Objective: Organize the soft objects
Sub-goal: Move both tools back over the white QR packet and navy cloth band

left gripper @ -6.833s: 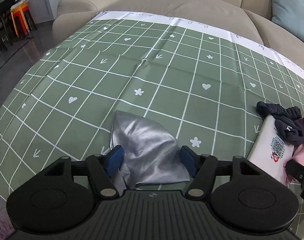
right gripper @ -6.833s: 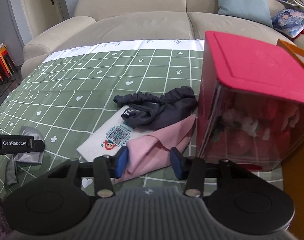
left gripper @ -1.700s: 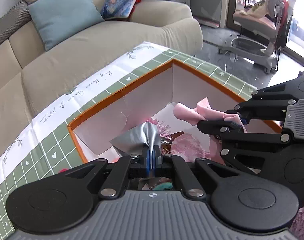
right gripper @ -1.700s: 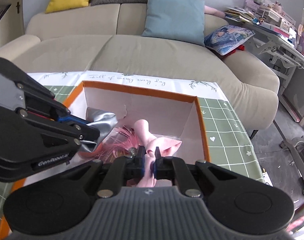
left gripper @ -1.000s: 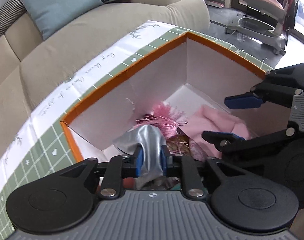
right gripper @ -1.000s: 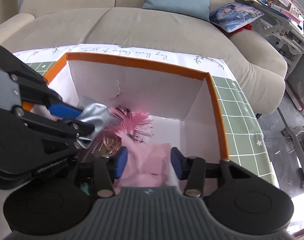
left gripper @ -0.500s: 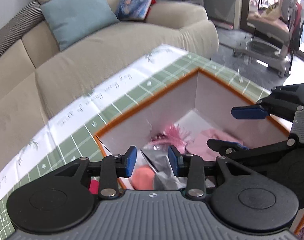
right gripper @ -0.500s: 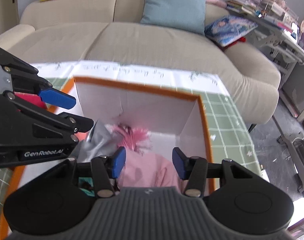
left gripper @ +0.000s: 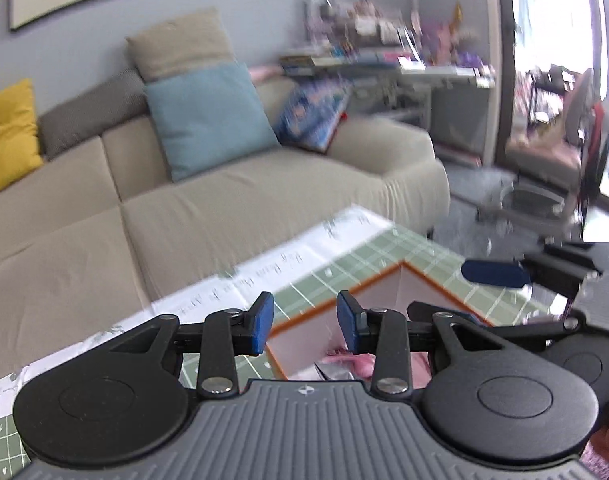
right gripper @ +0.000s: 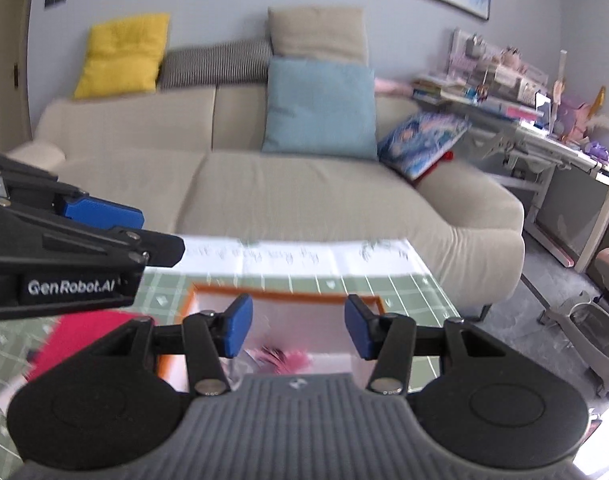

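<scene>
My left gripper (left gripper: 304,324) is open and empty, raised above the orange-rimmed white box (left gripper: 384,280). My right gripper (right gripper: 296,330) is open and empty too, above the same box (right gripper: 284,294). Low in the box, mostly hidden by the gripper bodies, I see a bit of the silver cloth (left gripper: 336,372), pink cloth (left gripper: 360,360) and a pink tasselled item (right gripper: 288,358). The left gripper also shows at the left of the right wrist view (right gripper: 104,208); the right gripper's blue finger (left gripper: 496,274) shows in the left wrist view.
The box stands on a table with a green grid cloth (right gripper: 384,284). A red-lidded container (right gripper: 76,336) is left of the box. A beige sofa (right gripper: 304,192) with cushions lies behind. A desk (right gripper: 544,148) and chair (left gripper: 564,152) are to the right.
Both grippers let go of the silver and pink cloths into the box, opened wide, and have lifted and tilted up away from it. Both views are motion-blurred.
</scene>
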Tool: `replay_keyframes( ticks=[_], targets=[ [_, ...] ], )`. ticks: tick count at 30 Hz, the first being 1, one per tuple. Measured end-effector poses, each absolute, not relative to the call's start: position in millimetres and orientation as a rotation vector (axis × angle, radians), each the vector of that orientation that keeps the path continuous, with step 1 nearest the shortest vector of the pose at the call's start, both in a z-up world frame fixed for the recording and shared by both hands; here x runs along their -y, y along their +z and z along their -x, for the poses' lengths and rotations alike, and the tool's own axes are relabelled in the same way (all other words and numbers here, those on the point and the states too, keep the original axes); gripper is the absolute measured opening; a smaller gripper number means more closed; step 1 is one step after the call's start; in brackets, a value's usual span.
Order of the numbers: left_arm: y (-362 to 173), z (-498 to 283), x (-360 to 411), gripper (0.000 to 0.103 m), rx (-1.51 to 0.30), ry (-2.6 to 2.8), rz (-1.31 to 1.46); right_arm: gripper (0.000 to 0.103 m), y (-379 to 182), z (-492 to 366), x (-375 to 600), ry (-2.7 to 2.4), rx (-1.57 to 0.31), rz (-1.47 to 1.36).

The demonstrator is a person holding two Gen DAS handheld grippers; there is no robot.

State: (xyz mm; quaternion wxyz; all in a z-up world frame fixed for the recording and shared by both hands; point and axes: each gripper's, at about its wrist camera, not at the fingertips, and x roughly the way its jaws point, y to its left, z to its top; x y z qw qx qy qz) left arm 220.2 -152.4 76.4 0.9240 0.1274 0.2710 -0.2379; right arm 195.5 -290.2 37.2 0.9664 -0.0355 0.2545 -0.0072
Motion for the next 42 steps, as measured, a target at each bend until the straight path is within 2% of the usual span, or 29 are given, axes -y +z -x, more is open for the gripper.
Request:
replay_keyframes(
  ticks=[5, 14, 17, 31, 42],
  targets=[
    [94.4, -196.3, 122.6, 0.043, -0.475, -0.434, -0.203, 0.051, 51.6, -168.3, 266.9, -0.003, -0.421, 0.038],
    [95.9, -154.2, 59.8, 0.043, -0.395, -0.297, -0.122, 0.052, 56.2, -126.5, 218.9, 0.035, -0.328, -0.026],
    [91.5, -140.2, 37.1, 0.043, -0.391, -0.257, -0.09, 0.056, 50.7, -115.3, 200.8, 0.055, -0.316, -0.021],
    [31.9, -95.1, -42.4, 0.043, -0.532, -0.125, 0.0, 0.057, 5.6, -84.4, 133.5, 0.149, -0.399, 0.032],
    [4.3, -91.7, -84.7, 0.043, -0.608, -0.094, 0.053, 0.057, -22.8, -93.6, 85.4, 0.238, -0.462, 0.096]
  ],
)
